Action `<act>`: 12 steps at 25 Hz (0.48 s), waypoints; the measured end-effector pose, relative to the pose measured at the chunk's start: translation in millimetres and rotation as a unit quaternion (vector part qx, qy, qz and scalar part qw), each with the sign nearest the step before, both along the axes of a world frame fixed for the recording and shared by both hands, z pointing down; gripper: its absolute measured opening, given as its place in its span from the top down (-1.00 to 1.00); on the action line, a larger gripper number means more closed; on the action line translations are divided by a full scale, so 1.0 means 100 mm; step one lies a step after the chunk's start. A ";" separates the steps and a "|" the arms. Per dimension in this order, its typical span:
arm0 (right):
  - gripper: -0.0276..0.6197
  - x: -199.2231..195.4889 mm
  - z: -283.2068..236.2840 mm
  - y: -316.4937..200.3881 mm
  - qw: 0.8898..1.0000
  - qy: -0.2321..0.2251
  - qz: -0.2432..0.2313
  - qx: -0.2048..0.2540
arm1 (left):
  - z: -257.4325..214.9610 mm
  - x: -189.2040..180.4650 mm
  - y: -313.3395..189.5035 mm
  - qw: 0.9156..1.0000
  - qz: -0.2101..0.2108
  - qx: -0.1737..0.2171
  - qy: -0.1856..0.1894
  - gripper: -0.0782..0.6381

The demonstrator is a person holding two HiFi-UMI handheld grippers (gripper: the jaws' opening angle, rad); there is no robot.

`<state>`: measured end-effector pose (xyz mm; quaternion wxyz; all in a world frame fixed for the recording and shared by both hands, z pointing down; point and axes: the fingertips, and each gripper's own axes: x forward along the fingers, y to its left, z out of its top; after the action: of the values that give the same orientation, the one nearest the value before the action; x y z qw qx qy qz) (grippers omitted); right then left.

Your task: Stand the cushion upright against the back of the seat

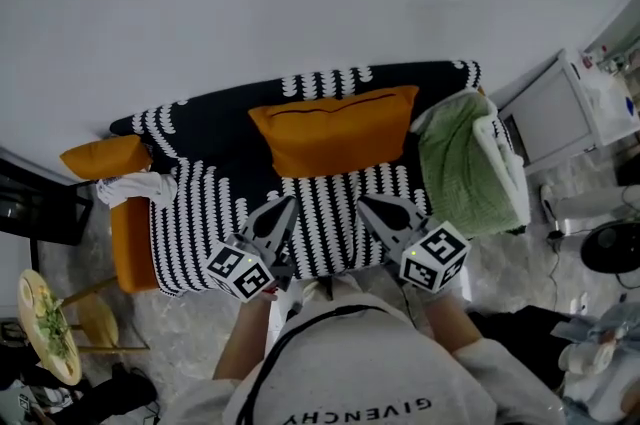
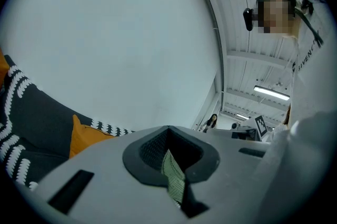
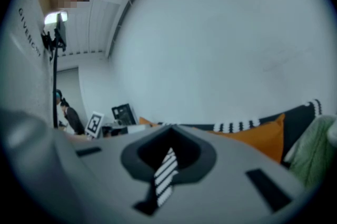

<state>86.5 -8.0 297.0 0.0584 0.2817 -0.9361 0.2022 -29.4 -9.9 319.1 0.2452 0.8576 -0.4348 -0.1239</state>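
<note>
On the left arm of the sofa (image 1: 200, 213) I see a spare orange pillow (image 1: 103, 156). My left tool (image 1: 283, 206) is clenched on nothing and held level over the seat's front edge. The orange cushion (image 1: 333, 130) stands upright at the middle of the back edge, long axis running left to right along the backrest, face toward me. My right tool (image 1: 366, 203), also clenched empty, tips slightly downward over the front edge. A green blanket (image 1: 460, 173) drapes the right end.

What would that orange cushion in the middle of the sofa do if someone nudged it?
The orange cushion looks soft and puffy, so probably light and yielding. It leans on the sofa back, so a push would likely dent it rather than topple it.
</note>
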 end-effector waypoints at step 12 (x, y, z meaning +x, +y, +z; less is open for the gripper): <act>0.86 0.01 0.09 -0.08 1.000 0.002 -0.001 -0.010 | 0.10 0.05 -0.05 1.000 0.005 -0.013 0.003 0.71</act>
<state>87.5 -16.3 305.7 0.0636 0.2802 -0.9343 0.2111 -24.9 -14.8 329.4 0.2587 0.8561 -0.4311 -0.1196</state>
